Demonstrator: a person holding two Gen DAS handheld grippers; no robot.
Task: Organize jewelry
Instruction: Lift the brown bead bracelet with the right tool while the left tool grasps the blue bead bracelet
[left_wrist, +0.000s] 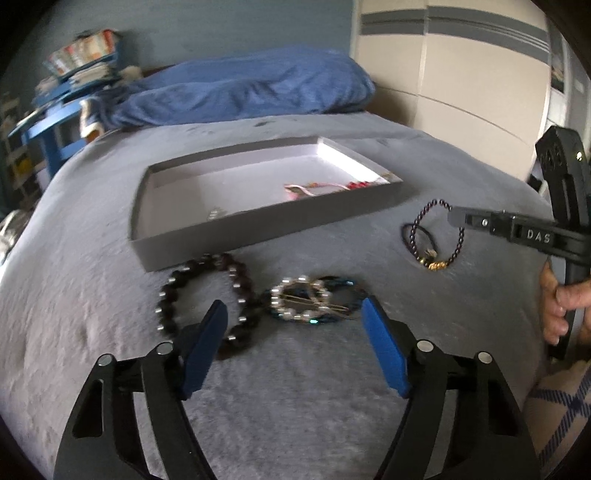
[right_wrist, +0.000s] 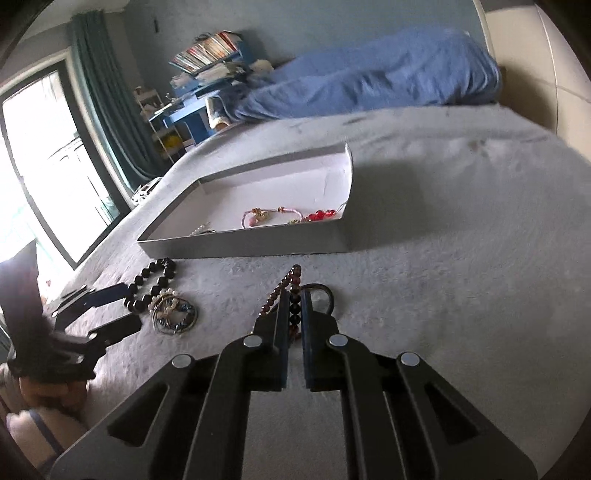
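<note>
A shallow grey box (left_wrist: 258, 229) (right_wrist: 243, 245) lies on the grey bed cover and holds a pink bracelet (right_wrist: 258, 216) and red beads (right_wrist: 321, 215). My left gripper (left_wrist: 293, 317) is open just above the cover, with a black bead bracelet (left_wrist: 207, 295) (right_wrist: 155, 277) and a pearl and blue ring cluster (left_wrist: 314, 301) (right_wrist: 173, 310) in front of it. My right gripper (right_wrist: 294, 299) (left_wrist: 452, 216) is shut on a dark purple bead bracelet (left_wrist: 439, 236) (right_wrist: 291, 280) lifted partly off the cover. A black hair tie (right_wrist: 321, 291) lies beside it.
A blue blanket (left_wrist: 240, 88) is bunched at the far end of the bed. A cream wardrobe (left_wrist: 461, 74) stands to the right, and a blue shelf with books (right_wrist: 207, 62) and a window (right_wrist: 44, 155) to the left. My hand (left_wrist: 561, 302) holds the right gripper.
</note>
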